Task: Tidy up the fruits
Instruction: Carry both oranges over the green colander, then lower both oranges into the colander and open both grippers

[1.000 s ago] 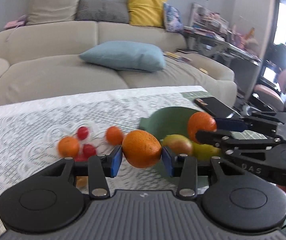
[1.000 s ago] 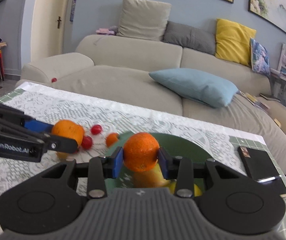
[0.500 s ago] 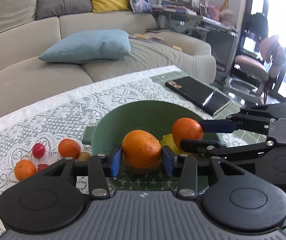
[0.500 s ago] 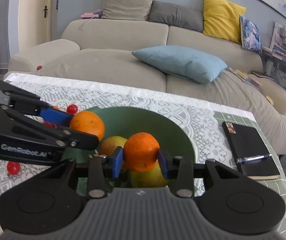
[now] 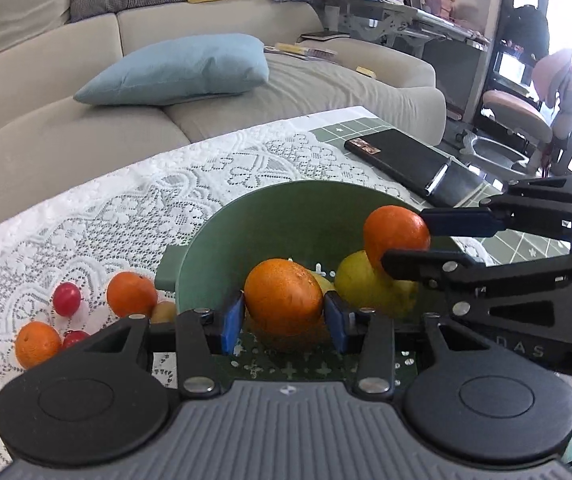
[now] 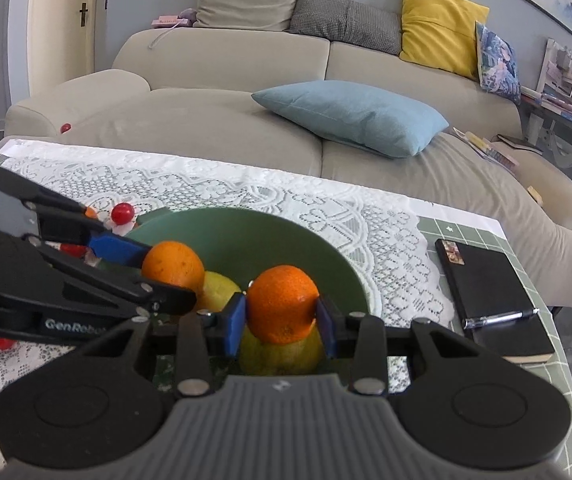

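Observation:
My left gripper is shut on a large orange, held over the near rim of the green bowl. My right gripper is shut on a smaller orange, above yellow-green fruit lying in the bowl. In the left wrist view the right gripper comes in from the right with its orange over a yellow fruit. The right wrist view shows the left gripper at left with its orange.
Left of the bowl on the lace cloth lie two small oranges and red cherry tomatoes. A black notebook with a pen sits right of the bowl. The sofa runs behind the table.
Both grippers, each still gripping its orange, have moved from over the cloth and the bowl's edge to over the bowl's inside and sunk slightly. The loose fruit has stayed put.

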Available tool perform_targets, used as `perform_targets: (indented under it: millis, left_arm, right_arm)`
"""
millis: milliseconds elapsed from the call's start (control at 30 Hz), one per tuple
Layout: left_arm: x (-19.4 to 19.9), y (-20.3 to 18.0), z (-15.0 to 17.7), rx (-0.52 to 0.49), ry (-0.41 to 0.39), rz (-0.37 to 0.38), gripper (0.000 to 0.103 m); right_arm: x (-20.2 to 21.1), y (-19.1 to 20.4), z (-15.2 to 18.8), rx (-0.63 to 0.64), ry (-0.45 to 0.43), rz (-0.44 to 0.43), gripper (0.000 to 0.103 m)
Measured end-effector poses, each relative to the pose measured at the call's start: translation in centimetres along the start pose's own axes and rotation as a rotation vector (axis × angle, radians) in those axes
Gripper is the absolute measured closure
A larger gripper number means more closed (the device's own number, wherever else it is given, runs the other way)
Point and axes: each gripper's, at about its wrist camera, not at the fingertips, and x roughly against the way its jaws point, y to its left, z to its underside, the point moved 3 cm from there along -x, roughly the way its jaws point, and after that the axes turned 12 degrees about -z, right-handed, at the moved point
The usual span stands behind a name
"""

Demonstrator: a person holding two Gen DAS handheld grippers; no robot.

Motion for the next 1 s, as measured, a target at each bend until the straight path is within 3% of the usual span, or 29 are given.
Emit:
perform_targets:
  millis: [467, 767, 1000]
  left_arm:
    - [-1.8, 1.0, -0.5, 0.030, 0.025, -0.032, 0.052]
    - [-1.2, 1.0, 0.0, 0.010, 0.014, 0.011, 0.035]
    - [-0.7, 1.1, 0.0, 0.027, 0.009, 0.014, 0.033]
  right_arm:
    - [-2.2, -0.7, -2.3, -0.005, 0.033, -0.030, 0.070]
    - [-3.7, -0.8, -3.2, 0.016, 0.076, -0.048, 0.070]
    - [-4.0, -1.7, -3.5, -0.043, 0.094, -0.072, 0.069]
